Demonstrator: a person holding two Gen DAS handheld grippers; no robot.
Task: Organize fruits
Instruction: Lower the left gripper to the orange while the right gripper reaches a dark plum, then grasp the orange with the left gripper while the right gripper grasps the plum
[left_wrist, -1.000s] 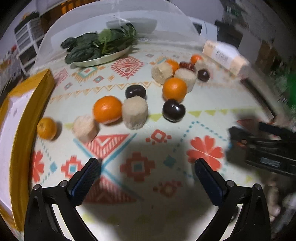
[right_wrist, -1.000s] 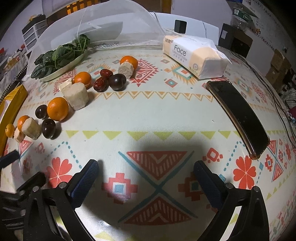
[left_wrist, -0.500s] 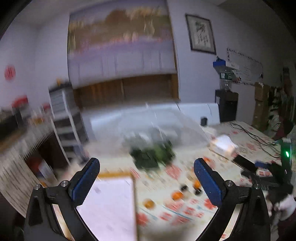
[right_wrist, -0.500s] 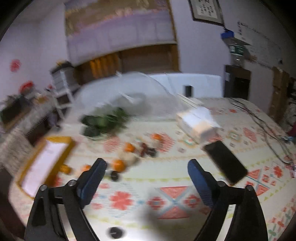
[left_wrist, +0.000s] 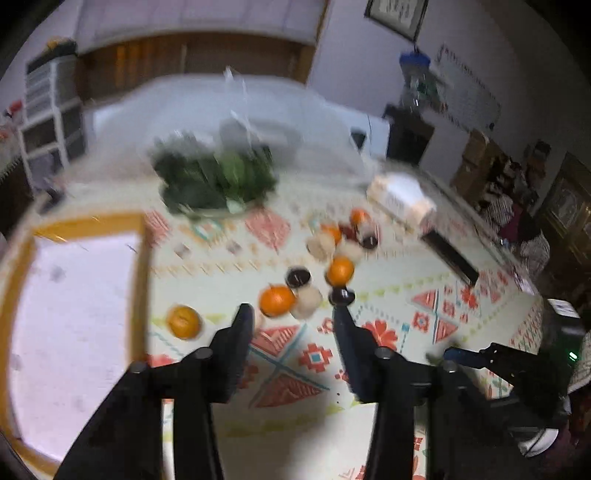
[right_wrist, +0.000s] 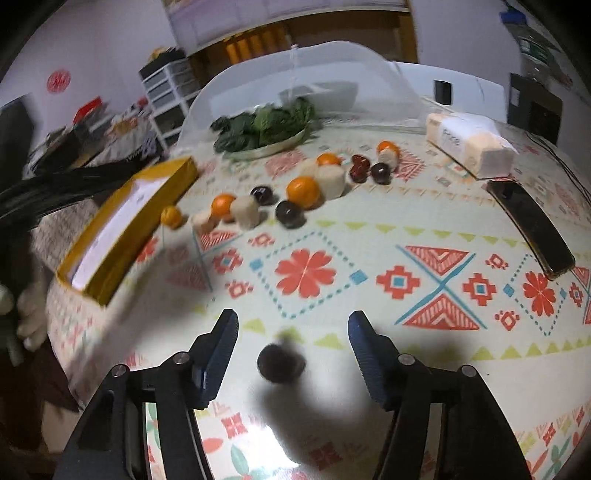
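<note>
So, both claws sit partway open and neither one is gripping anything. My left claw (left_wrist: 291, 314) has just been closing down, with nothing between its fingers, only patterned tabletop (left_wrist: 388, 288) showing through the gap. My right claw (right_wrist: 291, 325) has just been narrowing too, and a dark plum (right_wrist: 281, 363) lies on the cloth between its fingers, touching neither pad.

The left wrist view is smeared with motion blur, so the far fruits are hard to sort out. A blurry pile of greens (left_wrist: 214, 177) sits on a plate at the back, under a clear dome I can barely make out. The yellow-rimmed tray (left_wrist: 22, 258) is cut off at the left edge. In the right view, the plum itself is blurred, and a gloved hand (right_wrist: 31, 317) is half cut off at the left.

The rest of the fruit sits well ahead of both claws: a big orange (right_wrist: 303, 191), a smaller orange (right_wrist: 223, 205), pale chunks like the one at (right_wrist: 246, 211), more dark plums (right_wrist: 290, 214), and two red dates (right_wrist: 359, 169). One small orange (right_wrist: 172, 216) lies just beside the tray (right_wrist: 122, 218). A phone (right_wrist: 532, 225) lies off to the right.
</note>
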